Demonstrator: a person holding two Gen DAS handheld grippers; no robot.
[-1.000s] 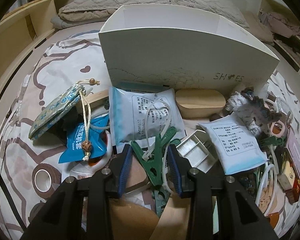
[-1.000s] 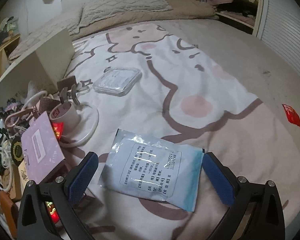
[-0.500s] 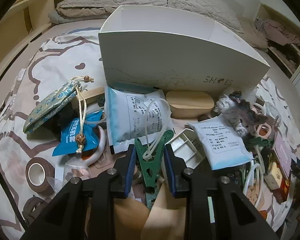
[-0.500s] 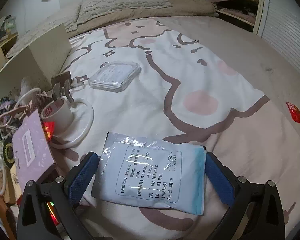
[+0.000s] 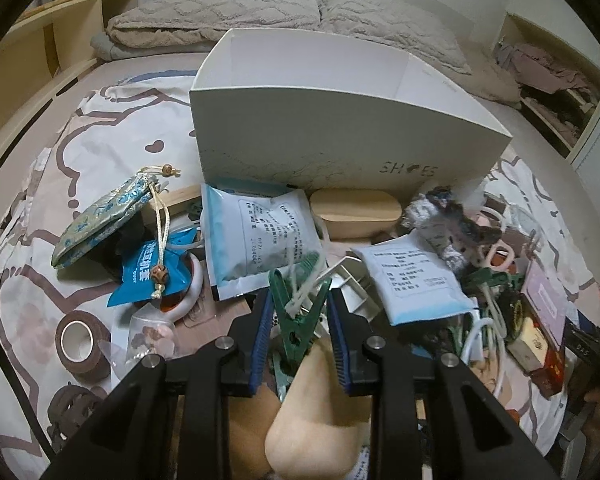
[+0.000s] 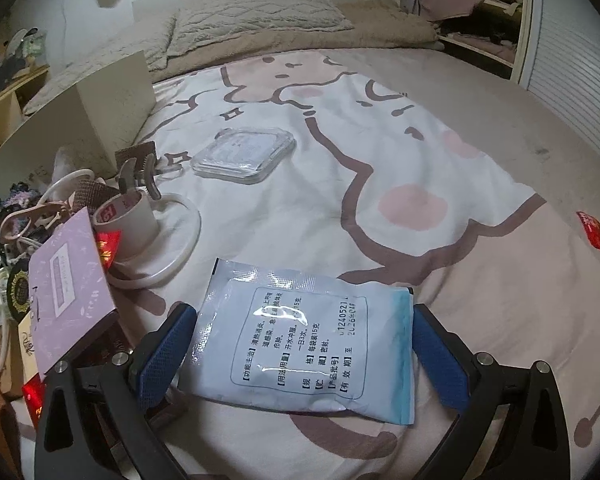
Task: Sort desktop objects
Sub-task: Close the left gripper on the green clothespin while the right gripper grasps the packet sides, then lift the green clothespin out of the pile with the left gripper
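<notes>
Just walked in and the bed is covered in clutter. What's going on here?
A person is sorting odds and ends with two handheld grippers. The left gripper is clamped on a green plastic clothes peg above the pile, in front of the white cardboard box. The right gripper hangs open around a pale blue printed sachet lying on the bedsheet.

clip (image 5: 299, 312): green plastic, smooth
sachet (image 6: 308, 340): glossy foil
box (image 5: 340, 136): matt white card
bedsheet (image 6: 340, 200): soft cloth

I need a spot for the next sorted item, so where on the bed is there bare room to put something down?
Bare bedspread lies beyond the sachet, between the clear plastic case and the red packet. It is crowded in front of the white box, where pouches, clips and tape overlap.
</notes>
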